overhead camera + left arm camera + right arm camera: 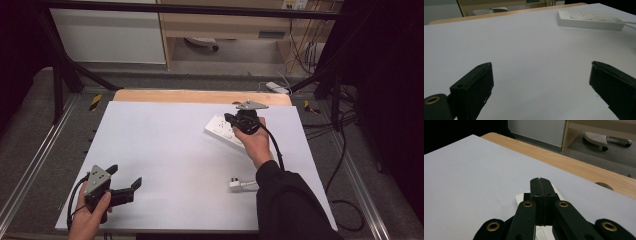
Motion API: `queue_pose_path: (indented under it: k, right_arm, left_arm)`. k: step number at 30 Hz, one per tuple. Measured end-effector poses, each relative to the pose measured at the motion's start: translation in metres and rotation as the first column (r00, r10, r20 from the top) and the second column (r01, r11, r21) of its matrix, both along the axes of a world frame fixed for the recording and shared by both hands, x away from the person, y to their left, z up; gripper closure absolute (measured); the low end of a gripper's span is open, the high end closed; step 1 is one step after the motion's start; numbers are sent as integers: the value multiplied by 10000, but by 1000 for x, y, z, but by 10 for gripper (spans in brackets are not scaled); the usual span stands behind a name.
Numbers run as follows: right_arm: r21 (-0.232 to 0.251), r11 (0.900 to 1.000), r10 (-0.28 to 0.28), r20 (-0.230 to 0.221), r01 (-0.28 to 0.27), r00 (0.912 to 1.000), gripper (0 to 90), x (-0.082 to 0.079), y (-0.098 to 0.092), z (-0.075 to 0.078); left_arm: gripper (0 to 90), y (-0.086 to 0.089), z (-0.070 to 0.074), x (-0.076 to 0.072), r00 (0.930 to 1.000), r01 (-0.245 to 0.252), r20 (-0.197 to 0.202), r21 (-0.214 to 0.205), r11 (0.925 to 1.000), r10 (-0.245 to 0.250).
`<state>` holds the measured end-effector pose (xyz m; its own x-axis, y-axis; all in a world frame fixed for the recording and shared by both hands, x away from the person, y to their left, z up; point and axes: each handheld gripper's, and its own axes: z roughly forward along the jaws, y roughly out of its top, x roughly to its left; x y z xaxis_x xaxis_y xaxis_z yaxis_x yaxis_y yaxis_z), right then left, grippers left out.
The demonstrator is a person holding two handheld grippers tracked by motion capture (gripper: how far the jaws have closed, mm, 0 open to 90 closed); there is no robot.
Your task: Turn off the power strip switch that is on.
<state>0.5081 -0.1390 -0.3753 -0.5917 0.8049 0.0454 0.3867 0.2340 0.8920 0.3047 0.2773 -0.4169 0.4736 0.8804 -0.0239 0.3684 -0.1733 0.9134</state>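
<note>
Power strip [226, 131]: white, long, flat-topped with rows of socket holes, lying directly under the right gripper [231, 119], whose jaws are pressed together with nothing between them. Left gripper [125, 181]: jaws spread wide apart, empty, well short of the strip. White plug [239, 184]: loose on the table [165, 150], near the right forearm.

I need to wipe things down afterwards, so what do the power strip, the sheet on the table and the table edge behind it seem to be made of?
Power strip: white moulded plastic, smooth with a slight sheen, by the look of it. Sheet: a matt white board or laminate, flat and even; which one is unclear. Table edge: light wood or wood-look laminate, with visible grain.
</note>
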Motion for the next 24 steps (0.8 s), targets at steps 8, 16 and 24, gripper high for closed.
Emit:
queue_pose_path:
  k: [8, 16, 24]
  right_arm:
    - [-8, 10000, 44, -156, -44, 9999, 900, 3, 4, -6]
    - [-23, 10000, 41, -256, -42, 9997, 900, 6, 7, -11]
    - [-25, 10000, 63, -372, -64, 9993, 900, 8, 10, -16]
  left_arm:
    - [54, 0, 0, 0, 10000, 3, 8, 1, 10000, -3]
    - [54, 0, 0, 0, 10000, 5, 19, 5, 10000, -5]
    - [54, 0, 0, 0, 10000, 17, 32, 40, 10000, -17]
